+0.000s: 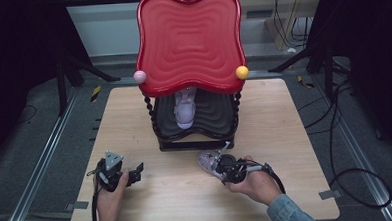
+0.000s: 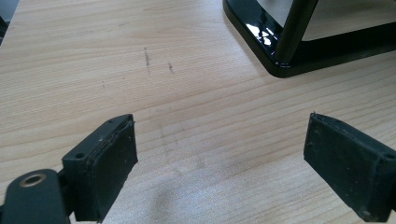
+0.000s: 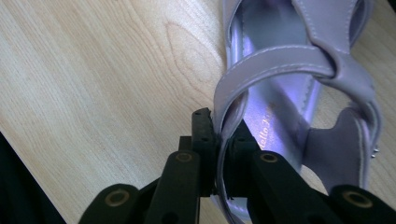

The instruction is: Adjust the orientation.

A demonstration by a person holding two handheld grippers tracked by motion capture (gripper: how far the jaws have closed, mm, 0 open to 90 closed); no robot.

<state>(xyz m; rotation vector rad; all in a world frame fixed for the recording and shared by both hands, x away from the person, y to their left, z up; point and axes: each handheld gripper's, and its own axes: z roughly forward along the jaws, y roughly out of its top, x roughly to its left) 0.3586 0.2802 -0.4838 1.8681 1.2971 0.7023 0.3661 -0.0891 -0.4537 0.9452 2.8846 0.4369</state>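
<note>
Left side of the table [image 1: 134, 123]: the left gripper [image 1: 138, 171] is held low over the light wooden top, near the person's edge, in the left hand [image 1: 109, 197]. Its jaws stand wide apart with nothing between them; the left gripper view shows bare wood between the two black pads [image 2: 114, 158], and the glossy black base of the shelf stand [image 2: 280, 65] ahead and to the right.

Centre: a two-tier stand [image 1: 193, 90] sits at the far middle of the table. Its upper tray [image 1: 190, 40] is red, ribbed and apple-shaped; a pink ball [image 1: 140, 76] and a yellow ball [image 1: 242, 72] sit at its front corners. On the black lower tray [image 1: 219, 114] lies a pale lilac sandal [image 1: 185, 110], partly hidden under the red tray.

Right of centre: a second lilac sandal [image 1: 206, 160] lies on the table just in front of the stand's base. The right gripper [image 1: 217, 165], held in the right hand [image 1: 255, 184] (denim sleeve [image 1: 288, 211] at the wrist), is clamped on it. The right gripper view shows the jaws pinched on a thin edge strap of the sandal [image 3: 280, 93], the strap running between the pads. Crossed straps and the shiny insole show beyond; the insole print is too blurred to read.
</note>
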